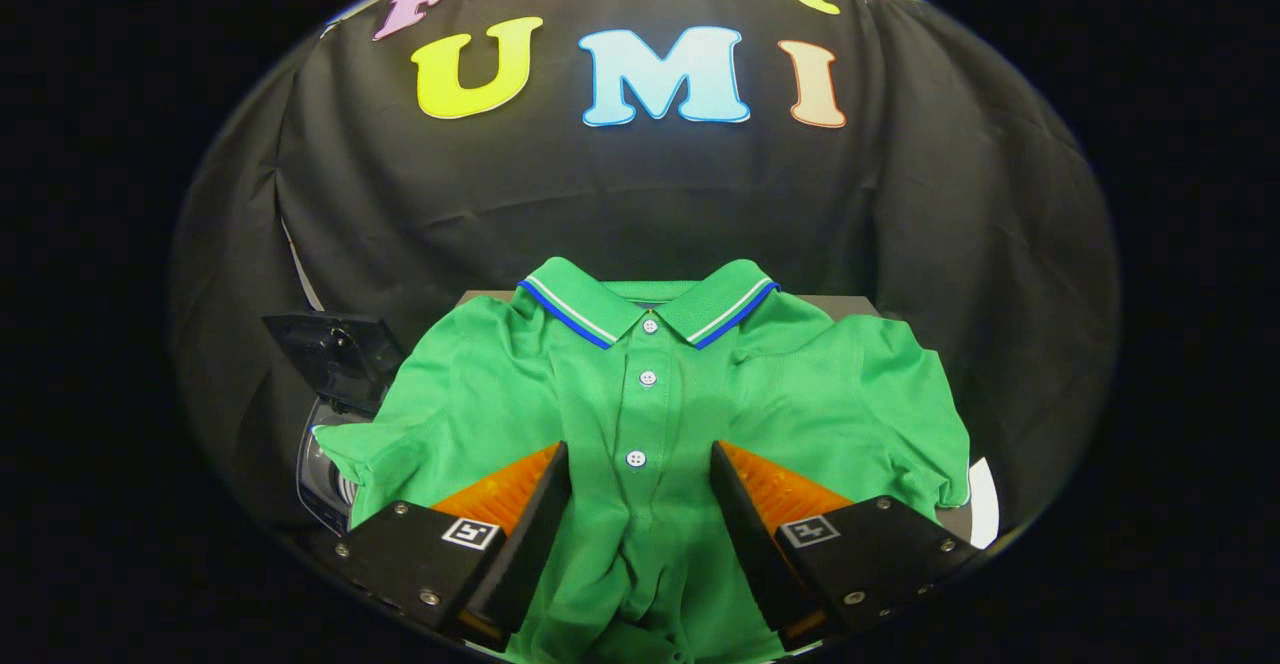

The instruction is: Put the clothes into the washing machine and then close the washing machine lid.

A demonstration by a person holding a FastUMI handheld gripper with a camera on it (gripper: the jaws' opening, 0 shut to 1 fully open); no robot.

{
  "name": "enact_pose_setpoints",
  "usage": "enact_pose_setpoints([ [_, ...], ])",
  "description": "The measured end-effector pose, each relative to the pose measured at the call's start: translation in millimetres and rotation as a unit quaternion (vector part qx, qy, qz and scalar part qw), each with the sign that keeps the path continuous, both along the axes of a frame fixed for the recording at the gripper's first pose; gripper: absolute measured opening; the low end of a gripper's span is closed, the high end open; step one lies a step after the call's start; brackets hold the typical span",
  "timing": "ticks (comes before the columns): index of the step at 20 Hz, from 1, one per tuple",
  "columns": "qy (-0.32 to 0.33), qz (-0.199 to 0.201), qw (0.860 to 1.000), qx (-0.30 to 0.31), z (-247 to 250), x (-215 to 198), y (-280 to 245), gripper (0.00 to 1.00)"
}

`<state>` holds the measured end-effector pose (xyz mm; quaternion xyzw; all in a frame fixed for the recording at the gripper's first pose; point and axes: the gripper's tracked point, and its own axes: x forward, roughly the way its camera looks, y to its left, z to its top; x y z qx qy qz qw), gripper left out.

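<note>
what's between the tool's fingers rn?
Gripper view: the green shirt's button placket, bunched between the open tool's fingers; neither finger clearly presses it.

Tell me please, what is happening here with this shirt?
A person's handheld gripper is working on a green polo shirt spread on a table. Its fingers stand apart on either side of the button placket, with bunched fabric between them. Whether both press it cannot be told. The washing machine sits beside the shirt, its lid raised.

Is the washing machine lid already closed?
No. The lid stands raised left of the green shirt, beyond the open hand-held gripper.
</note>
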<state>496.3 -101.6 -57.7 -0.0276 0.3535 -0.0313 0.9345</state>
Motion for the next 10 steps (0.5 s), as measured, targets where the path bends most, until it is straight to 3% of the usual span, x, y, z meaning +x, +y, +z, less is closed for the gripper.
enact_pose_setpoints([
  [4, 0.013, -0.003, 1.0, -0.013, 1.4, -0.5, 0.1, 0.72],
  [7, 0.017, 0.027, 0.999, -0.029, 4.5, 0.3, 11.4, 0.29],
  [10, 0.006, 0.032, 0.999, -0.04, 7.4, -0.8, 9.8, 0.15],
])
